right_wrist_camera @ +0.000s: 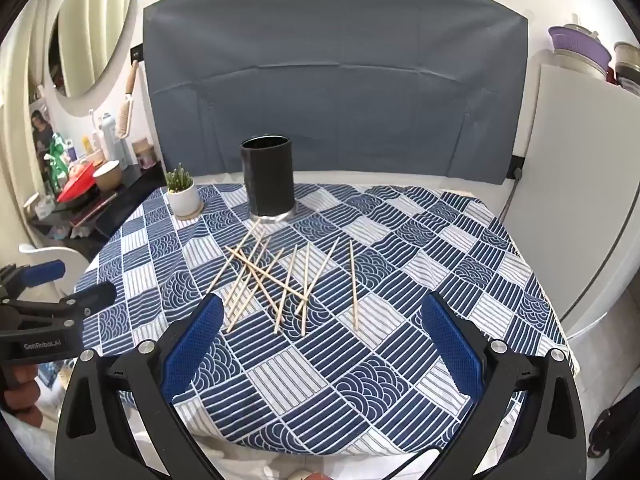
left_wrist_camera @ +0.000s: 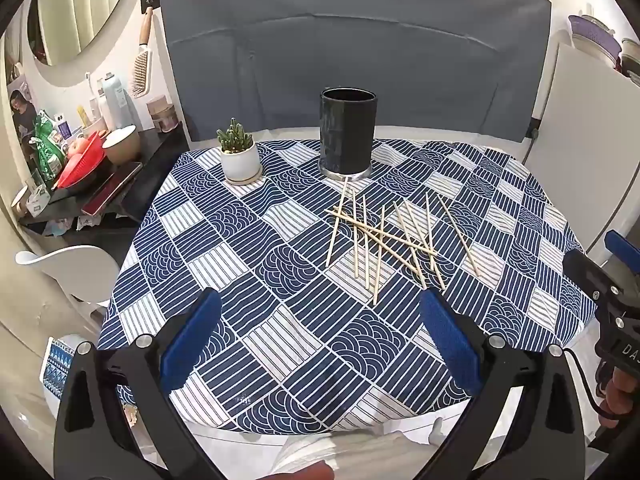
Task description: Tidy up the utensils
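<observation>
A worktop [left_wrist_camera: 224, 248] under a blue-and-white patterned cloth carries a black cylindrical holder [left_wrist_camera: 347, 133] standing upright toward the back. Just in front of it wooden sticks [left_wrist_camera: 384, 236] lie scattered and crossing. Left claw [left_wrist_camera: 320, 344] and right claw [right_wrist_camera: 322, 344] both gape wide, empty, hovering nearer than the sticks.

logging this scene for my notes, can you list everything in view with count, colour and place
sticks: about ten, pale wood, scattered and crossing mid-table
cup: one, black, upright behind the sticks
potted plant: one, green in white pot, left of the cup
tablecloth: one, blue and white, covering the table
backdrop: one, grey, behind the table
mirror: one, round, left wall
left tool: one, black with blue pads, open, above the near edge
right tool: same, open
</observation>
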`<state>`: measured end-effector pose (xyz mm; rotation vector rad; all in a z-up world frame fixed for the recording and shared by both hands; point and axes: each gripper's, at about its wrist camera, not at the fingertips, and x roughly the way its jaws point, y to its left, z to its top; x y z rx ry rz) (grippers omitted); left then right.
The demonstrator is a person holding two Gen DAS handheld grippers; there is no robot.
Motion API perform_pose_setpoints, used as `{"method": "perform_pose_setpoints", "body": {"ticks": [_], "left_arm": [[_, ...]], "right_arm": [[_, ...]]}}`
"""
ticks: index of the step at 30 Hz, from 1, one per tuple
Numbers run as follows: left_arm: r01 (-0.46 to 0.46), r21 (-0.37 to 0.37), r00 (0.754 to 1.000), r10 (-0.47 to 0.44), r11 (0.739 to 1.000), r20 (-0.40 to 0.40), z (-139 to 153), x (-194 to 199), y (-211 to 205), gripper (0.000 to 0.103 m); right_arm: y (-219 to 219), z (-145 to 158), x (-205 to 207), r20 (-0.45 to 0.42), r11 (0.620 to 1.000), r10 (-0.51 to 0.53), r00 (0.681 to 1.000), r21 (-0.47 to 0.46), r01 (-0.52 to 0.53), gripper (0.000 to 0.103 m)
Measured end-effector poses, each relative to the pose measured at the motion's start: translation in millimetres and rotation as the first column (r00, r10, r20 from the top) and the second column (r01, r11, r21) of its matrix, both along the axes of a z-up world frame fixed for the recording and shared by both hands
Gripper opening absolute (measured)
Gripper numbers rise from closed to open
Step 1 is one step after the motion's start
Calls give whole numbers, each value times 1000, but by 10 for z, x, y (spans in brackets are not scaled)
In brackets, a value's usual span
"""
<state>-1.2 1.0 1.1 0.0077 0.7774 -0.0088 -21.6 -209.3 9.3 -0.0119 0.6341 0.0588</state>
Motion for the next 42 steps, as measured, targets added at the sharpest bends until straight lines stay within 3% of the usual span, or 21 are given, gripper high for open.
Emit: {"method": "perform_pose_setpoints", "body": {"ticks": [42], "left_arm": [[26, 14, 999, -25, 1000, -35, -67, 38, -56, 97]], "right_arm": [[71, -28, 23, -5, 999, 26, 1000, -44, -26, 95]]}}
